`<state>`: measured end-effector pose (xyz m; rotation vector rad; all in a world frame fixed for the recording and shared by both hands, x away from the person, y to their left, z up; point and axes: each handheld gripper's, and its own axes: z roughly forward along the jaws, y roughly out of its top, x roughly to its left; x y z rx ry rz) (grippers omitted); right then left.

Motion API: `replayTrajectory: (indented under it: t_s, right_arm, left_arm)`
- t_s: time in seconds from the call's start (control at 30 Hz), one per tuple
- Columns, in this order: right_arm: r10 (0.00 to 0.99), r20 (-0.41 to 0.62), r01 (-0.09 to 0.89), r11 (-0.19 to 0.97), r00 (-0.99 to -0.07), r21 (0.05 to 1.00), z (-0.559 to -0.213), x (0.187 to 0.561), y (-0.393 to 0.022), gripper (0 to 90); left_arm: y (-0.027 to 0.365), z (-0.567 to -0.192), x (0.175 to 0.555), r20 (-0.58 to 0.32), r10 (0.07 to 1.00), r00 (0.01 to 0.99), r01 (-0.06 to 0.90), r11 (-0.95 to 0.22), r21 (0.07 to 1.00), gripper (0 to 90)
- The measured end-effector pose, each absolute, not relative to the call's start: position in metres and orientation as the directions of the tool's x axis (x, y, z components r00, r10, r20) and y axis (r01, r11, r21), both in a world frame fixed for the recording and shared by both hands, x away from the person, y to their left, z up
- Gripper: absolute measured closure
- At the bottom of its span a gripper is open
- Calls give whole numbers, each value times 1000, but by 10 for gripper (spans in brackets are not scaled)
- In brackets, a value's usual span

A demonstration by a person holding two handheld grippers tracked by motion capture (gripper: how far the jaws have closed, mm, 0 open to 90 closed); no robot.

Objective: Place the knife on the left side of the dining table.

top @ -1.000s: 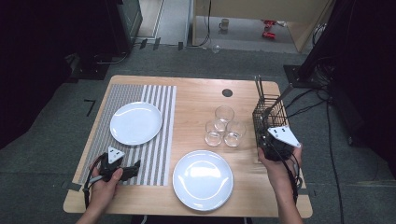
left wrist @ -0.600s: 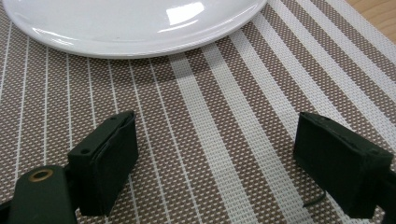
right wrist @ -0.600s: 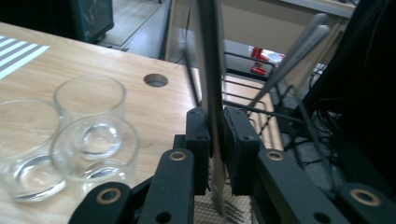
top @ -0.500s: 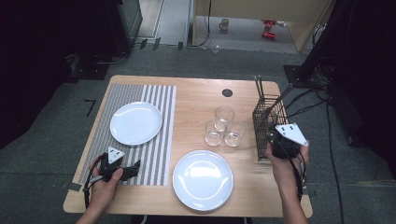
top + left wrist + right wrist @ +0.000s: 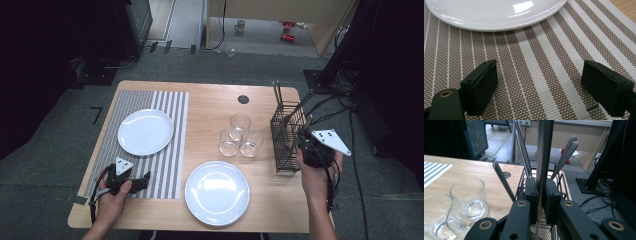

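Observation:
My right gripper (image 5: 541, 200) is shut on a flat steel cutlery handle (image 5: 544, 150) that stands upright in the black wire basket (image 5: 560, 173). In the high view that gripper (image 5: 304, 145) is at the basket's (image 5: 285, 135) right side, near the table's right edge. My left gripper (image 5: 539, 85) is open, with nothing between its jaws, low over the striped placemat (image 5: 536, 50) just short of a white plate (image 5: 494, 12). From above, the left gripper (image 5: 142, 179) lies at the placemat's (image 5: 170, 165) front edge.
Three clear glasses (image 5: 240, 135) stand left of the basket, also close by in the right gripper view (image 5: 467, 192). More utensil handles (image 5: 567, 152) lean in the basket. One white plate (image 5: 145, 131) is on the placemat, another (image 5: 217, 192) at the table's front middle.
The right hand and its gripper have shifted to the right, from in front of the basket to its right side. The left hand has stayed put.

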<state>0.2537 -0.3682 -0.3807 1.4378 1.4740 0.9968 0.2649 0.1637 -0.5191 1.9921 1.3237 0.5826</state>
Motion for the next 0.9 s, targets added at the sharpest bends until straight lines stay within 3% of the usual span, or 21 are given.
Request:
replayTrajectory:
  t_s: [0.33,0.9]
  right_arm:
    - [999,14,333,-1,-36,943,-366,254,-374,841]
    - [996,57,357,-29,-69,934,-396,245,-389,838]
  left_arm:
    - [163,-519,265,0,925,381,626,-258,735,140]
    - [163,-519,264,-1,927,375,629,-254,735,140]
